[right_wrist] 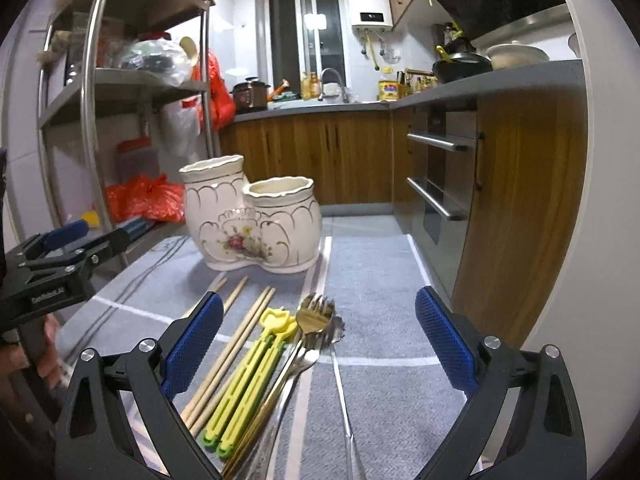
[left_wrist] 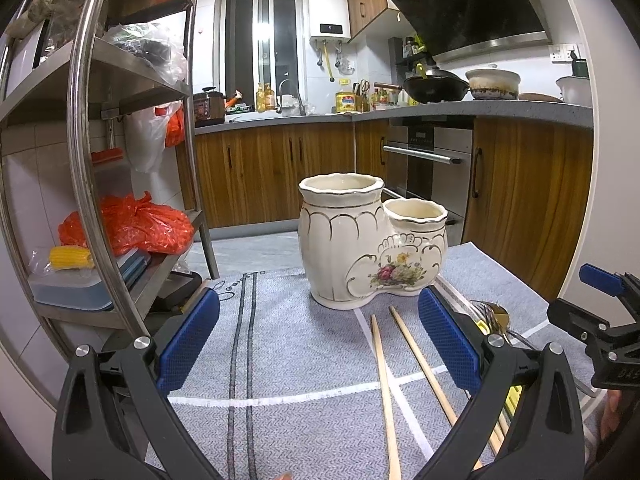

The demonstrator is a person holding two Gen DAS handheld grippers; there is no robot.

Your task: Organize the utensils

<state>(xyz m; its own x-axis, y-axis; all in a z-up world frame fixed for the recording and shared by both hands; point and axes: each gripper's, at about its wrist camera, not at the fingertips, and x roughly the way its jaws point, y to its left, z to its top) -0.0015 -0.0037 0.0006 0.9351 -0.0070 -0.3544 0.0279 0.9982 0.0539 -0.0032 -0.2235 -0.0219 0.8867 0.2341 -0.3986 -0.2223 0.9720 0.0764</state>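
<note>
Ceramic holder [right_wrist: 256,224] looks empty from here, chopsticks [right_wrist: 230,350], forks [right_wrist: 316,320] all lying on the surface, both grippers' jaws spread, holding nothing — sorting hasn't started.

One ceramic utensil holder [right_wrist: 256,224] with two compartments stood on the cloth. Four wooden chopsticks [right_wrist: 236,344] lay before it, two in a close pair and two spread apart, alongside two yellow-green chopsticks [right_wrist: 256,372]. The overlapping metal cutlery [right_wrist: 316,320] could not be counted surely.
</note>
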